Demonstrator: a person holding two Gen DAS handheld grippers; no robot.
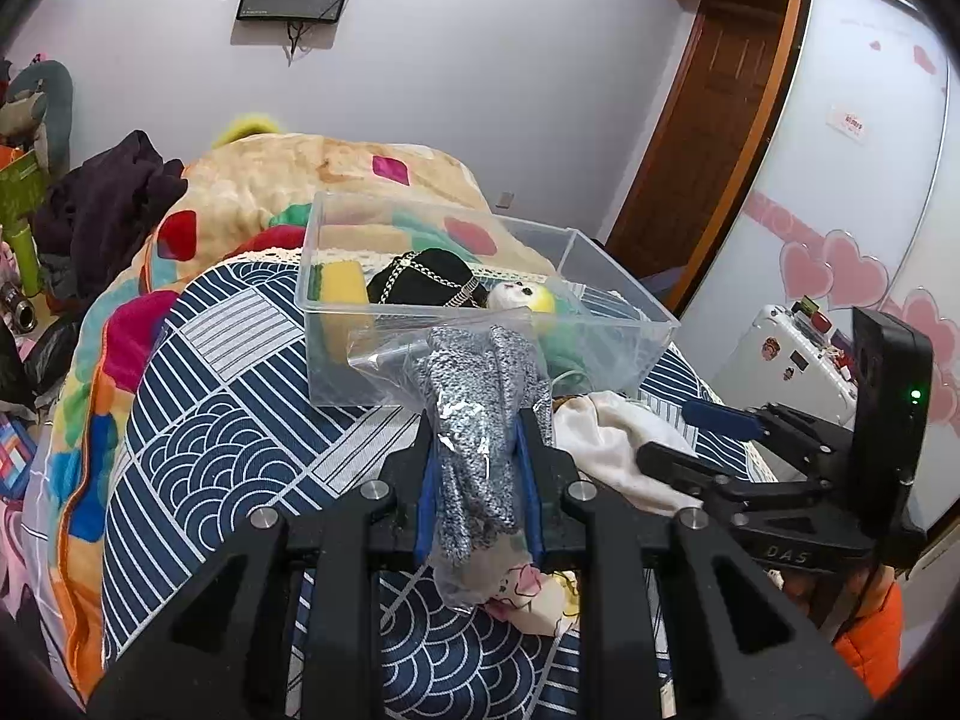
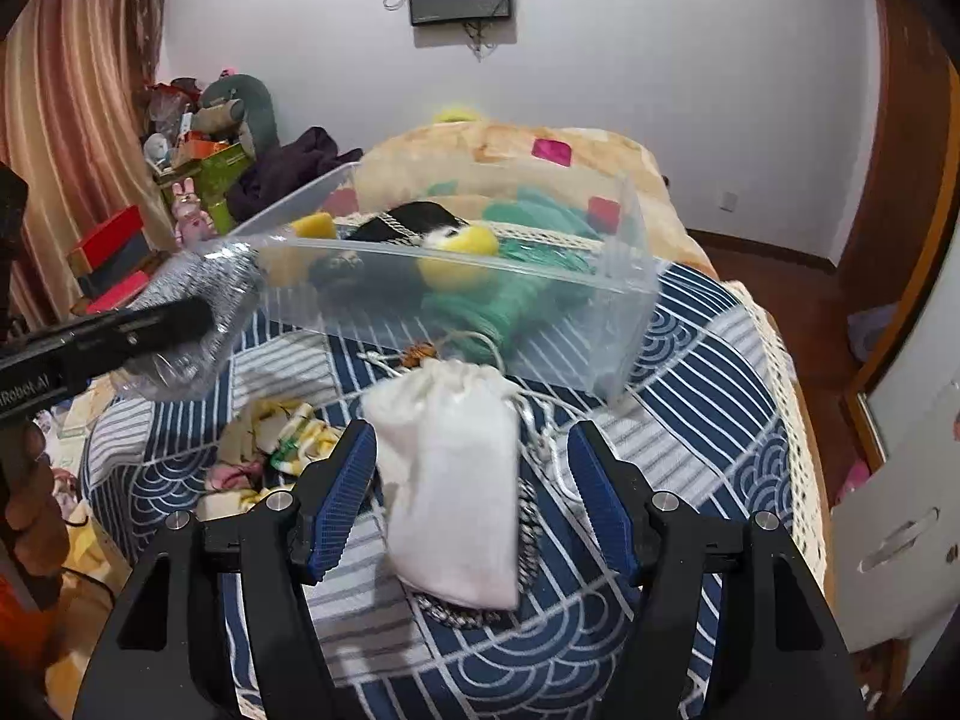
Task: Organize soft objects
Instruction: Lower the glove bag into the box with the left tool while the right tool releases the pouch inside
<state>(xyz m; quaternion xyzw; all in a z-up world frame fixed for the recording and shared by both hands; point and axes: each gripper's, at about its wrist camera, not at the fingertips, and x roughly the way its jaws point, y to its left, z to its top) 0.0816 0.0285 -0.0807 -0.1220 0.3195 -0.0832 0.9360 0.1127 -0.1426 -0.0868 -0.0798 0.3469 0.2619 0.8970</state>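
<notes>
Left tool (image 1: 477, 456) is clamped on a grey knitted item in a clear plastic bag (image 1: 480, 420), holding it raised just in front of the clear plastic bin (image 1: 336, 324), with the bag's upper end overlapping the bin's near wall. Right tool (image 2: 474, 483) stands with its blue-padded fingers (image 2: 342, 498) spread apart on either side of a white drawstring pouch (image 2: 456, 480), which lies on the bed's blue patterned cover (image 2: 690, 396); whether the pads touch the pouch cannot be told. A silver-black chain (image 2: 528, 528) peeks out beside and below the pouch. Inside the bin sit a yellow sponge (image 1: 342, 288), a black item with a chain (image 1: 426, 282), a small white and yellow plush (image 1: 528, 300) and something green (image 2: 480, 300). A yellow-white patterned cloth (image 2: 282, 438) lies on the cover left of the pouch.
</notes>
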